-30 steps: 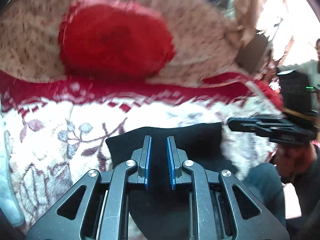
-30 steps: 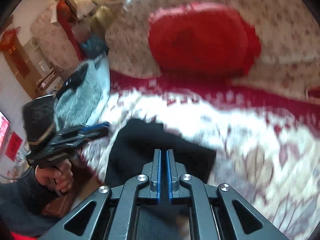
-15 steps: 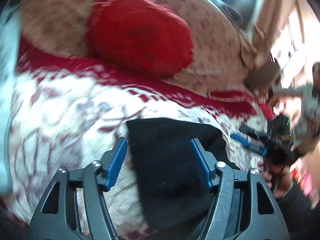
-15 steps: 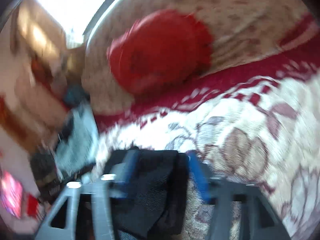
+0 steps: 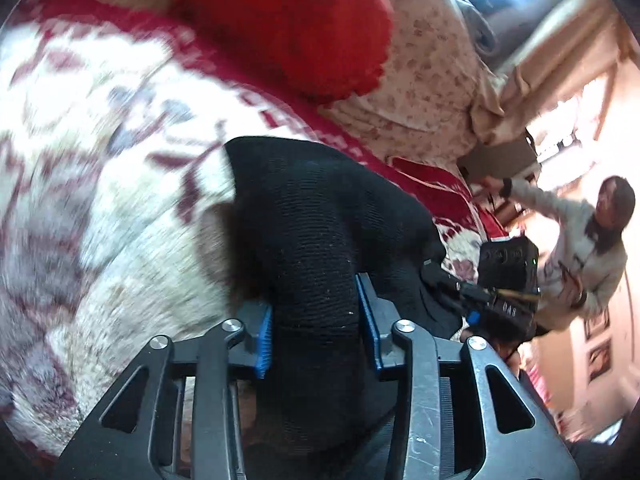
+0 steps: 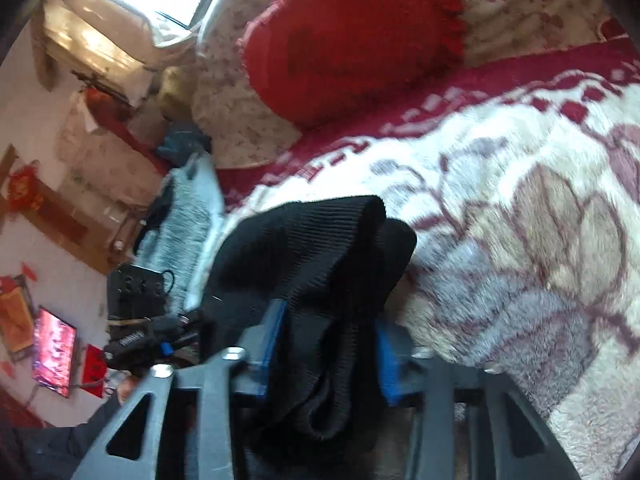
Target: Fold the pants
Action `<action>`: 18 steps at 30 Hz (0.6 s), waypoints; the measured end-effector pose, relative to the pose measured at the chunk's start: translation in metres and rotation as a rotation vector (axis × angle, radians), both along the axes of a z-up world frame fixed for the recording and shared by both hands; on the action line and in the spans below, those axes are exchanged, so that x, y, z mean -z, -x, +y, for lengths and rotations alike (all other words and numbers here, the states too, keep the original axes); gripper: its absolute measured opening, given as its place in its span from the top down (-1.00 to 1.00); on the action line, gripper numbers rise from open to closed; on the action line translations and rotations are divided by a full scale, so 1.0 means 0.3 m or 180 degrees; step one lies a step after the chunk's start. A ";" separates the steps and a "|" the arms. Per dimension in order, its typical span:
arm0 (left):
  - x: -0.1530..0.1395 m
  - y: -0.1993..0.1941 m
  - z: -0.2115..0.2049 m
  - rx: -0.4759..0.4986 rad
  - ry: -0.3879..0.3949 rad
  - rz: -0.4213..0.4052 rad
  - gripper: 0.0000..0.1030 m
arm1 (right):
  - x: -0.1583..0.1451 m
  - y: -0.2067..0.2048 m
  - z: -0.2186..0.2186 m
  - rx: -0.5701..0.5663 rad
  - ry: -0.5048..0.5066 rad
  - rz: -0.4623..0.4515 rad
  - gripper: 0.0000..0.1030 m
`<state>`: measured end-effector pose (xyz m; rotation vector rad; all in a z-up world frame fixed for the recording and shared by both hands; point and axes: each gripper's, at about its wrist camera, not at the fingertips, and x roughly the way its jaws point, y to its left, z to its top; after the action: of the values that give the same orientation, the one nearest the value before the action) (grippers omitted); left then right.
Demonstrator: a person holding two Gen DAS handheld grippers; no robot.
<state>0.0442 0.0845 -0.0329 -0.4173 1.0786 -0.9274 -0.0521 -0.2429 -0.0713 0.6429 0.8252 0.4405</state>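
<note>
The black ribbed pants (image 5: 320, 208) lie bunched on a floral blanket (image 5: 100, 160). My left gripper (image 5: 314, 326) is closing its jaws, and a thick fold of the pants fills the gap and touches both blue pads (image 5: 262, 332). In the right wrist view the pants (image 6: 312, 248) are doubled over. My right gripper (image 6: 328, 352) is closing too, with a hanging fold pressed between its pads (image 6: 276, 340). Each gripper shows in the other's view: the right gripper (image 5: 472, 300) at the pants' right edge, the left gripper (image 6: 160, 336) at their left edge.
A red round cushion (image 5: 288, 20) leans against the patterned backrest beyond the pants, also the red cushion (image 6: 352, 40). A grey fluffy cloth (image 6: 188, 220) lies at the blanket's left side. A person (image 5: 588, 248) stands in the room at the right. A lit screen (image 6: 54, 352) hangs at the left.
Both grippers opened wide, dropped lower and rolled, then began closing around thicker folds of the pants. The pants now sit bunched up between both pairs of pads.
</note>
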 end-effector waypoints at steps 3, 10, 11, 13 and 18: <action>-0.074 -0.042 -0.068 0.0065 0.0080 -0.0140 0.34 | -0.056 -0.005 -0.042 0.0009 -0.0074 -0.0184 0.37; -0.023 -0.220 -0.269 0.0001 -0.0622 -0.0179 0.24 | -0.044 -0.153 -0.242 0.0312 -0.0101 0.0204 0.21; -0.025 -0.222 -0.263 -0.0009 -0.0647 -0.0167 0.24 | -0.015 -0.160 -0.266 0.0406 -0.0063 0.0402 0.21; -0.068 -0.192 -0.229 -0.0071 -0.0563 -0.0320 0.24 | -0.011 -0.137 -0.298 0.0490 -0.0175 0.0397 0.22; -0.192 -0.017 -0.183 0.0113 -0.0385 -0.1231 0.26 | -0.207 0.027 -0.243 0.0645 0.0474 -0.0372 0.22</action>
<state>0.0493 0.0295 0.0248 -0.1109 0.7839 -0.9231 -0.0600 -0.3158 -0.0092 0.5508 0.6674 0.2278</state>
